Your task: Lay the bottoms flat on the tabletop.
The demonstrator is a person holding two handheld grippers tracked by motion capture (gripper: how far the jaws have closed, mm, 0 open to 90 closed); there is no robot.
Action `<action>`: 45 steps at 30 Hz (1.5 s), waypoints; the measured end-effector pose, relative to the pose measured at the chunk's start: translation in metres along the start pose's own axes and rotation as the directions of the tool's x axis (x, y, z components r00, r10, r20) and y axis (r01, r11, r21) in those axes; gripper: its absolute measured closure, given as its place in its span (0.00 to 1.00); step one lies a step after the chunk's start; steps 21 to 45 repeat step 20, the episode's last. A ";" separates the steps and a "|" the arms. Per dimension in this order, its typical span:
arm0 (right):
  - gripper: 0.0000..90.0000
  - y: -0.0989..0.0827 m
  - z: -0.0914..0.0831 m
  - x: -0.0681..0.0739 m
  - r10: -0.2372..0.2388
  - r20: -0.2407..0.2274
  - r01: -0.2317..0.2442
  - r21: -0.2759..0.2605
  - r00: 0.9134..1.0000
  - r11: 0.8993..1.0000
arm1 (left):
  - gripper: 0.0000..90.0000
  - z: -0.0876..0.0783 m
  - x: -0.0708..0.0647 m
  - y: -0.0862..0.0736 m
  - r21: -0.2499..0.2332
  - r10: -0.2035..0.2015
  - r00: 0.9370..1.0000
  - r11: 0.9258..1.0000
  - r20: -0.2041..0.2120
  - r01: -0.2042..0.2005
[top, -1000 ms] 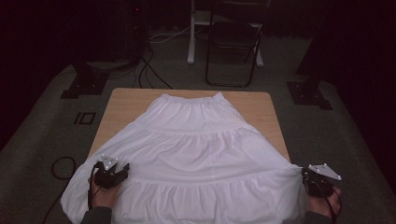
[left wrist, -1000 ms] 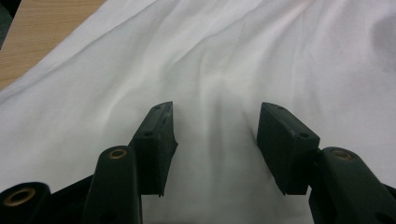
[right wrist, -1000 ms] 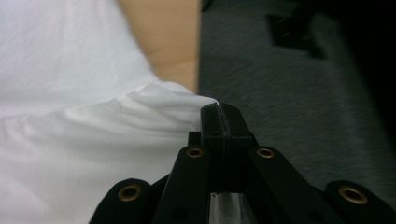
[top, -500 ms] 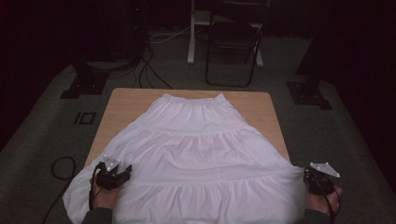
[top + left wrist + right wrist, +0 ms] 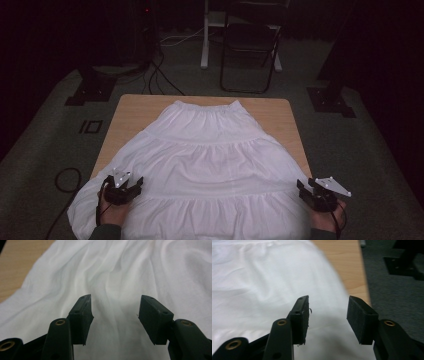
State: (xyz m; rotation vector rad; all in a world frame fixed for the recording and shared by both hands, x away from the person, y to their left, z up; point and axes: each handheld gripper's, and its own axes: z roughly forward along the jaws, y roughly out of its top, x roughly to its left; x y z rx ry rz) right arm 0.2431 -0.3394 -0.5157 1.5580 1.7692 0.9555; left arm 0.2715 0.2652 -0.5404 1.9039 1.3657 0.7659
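While a white skirt (image 5: 205, 165) lies spread flat over the wooden table (image 5: 130, 112), waistband at the far end & hem toward the person, the left gripper (image 5: 131, 184) hovers over its near-left part w/ jaws apart, the right gripper (image 5: 306, 189) at its near-right edge, jaws also apart, nothing btwn them.

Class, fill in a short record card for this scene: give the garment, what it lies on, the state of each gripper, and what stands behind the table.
Garment: white tiered skirt, spread flat, waistband at the far end
Surface: wooden table; the hem hangs over its near edge
Left gripper: open, over the skirt's left side, holding nothing
Right gripper: open, over the skirt's right edge, holding nothing
Background: dark folding chair on the carpet
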 end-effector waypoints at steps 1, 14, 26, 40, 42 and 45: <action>0.57 -0.002 0.000 0.003 -0.003 -0.013 0.003 0.002 1.000 1.000 | 0.49 -0.001 -0.001 0.000 -0.006 0.000 1.000 1.000 0.000 0.000; 0.55 -0.015 0.015 0.034 -0.107 -0.076 0.111 0.045 0.991 0.993 | 0.49 -0.001 -0.002 0.000 -0.014 0.011 1.000 1.000 -0.015 -0.012; 0.55 -0.016 0.015 0.032 -0.103 -0.077 0.107 0.043 0.992 0.993 | 0.50 0.000 -0.001 0.000 -0.011 0.009 1.000 1.000 -0.018 -0.009; 0.55 -0.016 0.015 0.032 -0.103 -0.077 0.107 0.043 0.992 0.993 | 0.50 0.000 -0.001 0.000 -0.011 0.009 1.000 1.000 -0.018 -0.009; 0.55 -0.016 0.015 0.032 -0.103 -0.077 0.107 0.043 0.992 0.993 | 0.50 0.000 -0.001 0.000 -0.011 0.009 1.000 1.000 -0.018 -0.009; 0.55 -0.016 0.015 0.032 -0.103 -0.077 0.107 0.043 0.992 0.993 | 0.50 0.000 -0.001 0.000 -0.011 0.009 1.000 1.000 -0.018 -0.009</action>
